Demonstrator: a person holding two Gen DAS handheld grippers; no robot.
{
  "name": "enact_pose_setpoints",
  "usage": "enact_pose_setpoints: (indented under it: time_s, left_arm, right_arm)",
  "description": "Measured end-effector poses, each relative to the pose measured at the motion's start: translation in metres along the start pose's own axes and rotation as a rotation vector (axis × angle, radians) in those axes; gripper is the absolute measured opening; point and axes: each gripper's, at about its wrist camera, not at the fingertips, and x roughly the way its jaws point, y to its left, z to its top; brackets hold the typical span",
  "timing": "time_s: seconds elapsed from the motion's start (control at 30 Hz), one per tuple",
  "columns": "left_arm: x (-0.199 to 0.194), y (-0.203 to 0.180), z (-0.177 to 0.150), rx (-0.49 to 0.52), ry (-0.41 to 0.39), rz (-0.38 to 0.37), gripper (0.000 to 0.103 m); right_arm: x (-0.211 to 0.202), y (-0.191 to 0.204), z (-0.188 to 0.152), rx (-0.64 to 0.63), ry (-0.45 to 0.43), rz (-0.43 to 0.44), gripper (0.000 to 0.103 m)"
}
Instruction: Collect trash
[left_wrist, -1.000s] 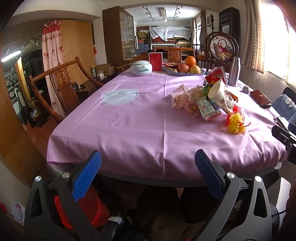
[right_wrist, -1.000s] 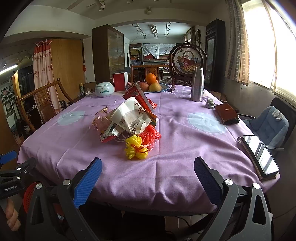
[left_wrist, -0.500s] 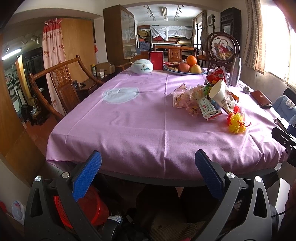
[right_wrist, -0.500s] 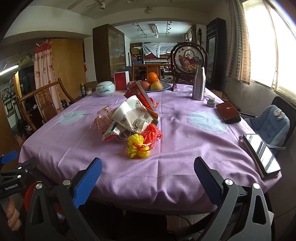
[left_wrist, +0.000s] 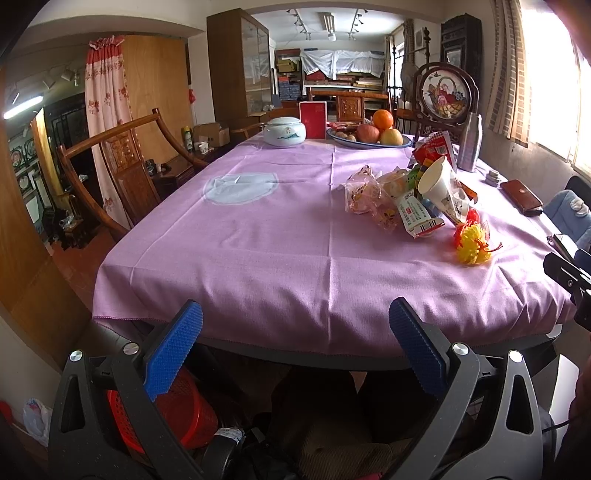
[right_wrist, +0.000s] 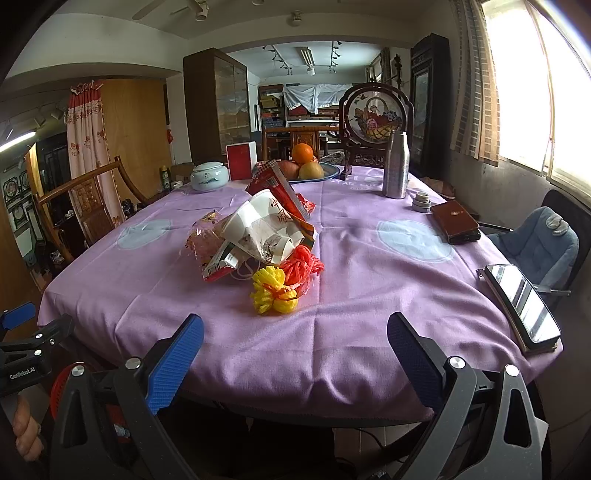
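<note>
A heap of trash lies on the purple tablecloth: snack wrappers, a crushed paper cup, a red packet and yellow and red mesh bundles. The cup also shows in the right wrist view. My left gripper is open and empty, before the table's near edge. My right gripper is open and empty, in front of the mesh bundles. A red basket sits on the floor under the table edge.
At the far end stand a white lidded jar, a red box, a fruit plate and a metal bottle. A brown wallet and a tablet lie at the right. Wooden chair left.
Both grippers have edged slightly closer to the table; the trash looks a little lower and nearer in both views. Nothing on the table has moved.
</note>
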Motion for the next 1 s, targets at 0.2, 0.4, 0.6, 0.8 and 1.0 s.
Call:
enact_pose_setpoints:
  time_s: [0.2,0.4,0.6,0.8,1.0]
  left_arm:
    - [0.0004,0.0003,-0.0012,-0.001,0.002,0.001,0.097]
    - [0.0011,0.0012,-0.0023,-0.005,0.005,0.001,0.097]
    - [0.0031,0.0031,-0.0037,-0.009,0.014,0.001,0.097]
    - [0.0032,0.0038,-0.0032,-0.013,0.019,0.001,0.097]
    - [0.0036,0.0045,-0.0027,-0.014,0.024,0.002,0.097]
  right_arm:
    - [0.0,0.0006,-0.0007,0.001,0.0,0.0,0.097]
    - [0.0,0.0003,-0.0007,0.0,0.0,0.001,0.097]
    - [0.0003,-0.0006,-0.0003,0.0,0.002,0.001,0.097]
    - [0.0019,-0.0027,-0.0011,0.001,0.004,0.002,0.097]
    - [0.0038,-0.0056,-0.0034,0.006,0.009,-0.001,0.097]
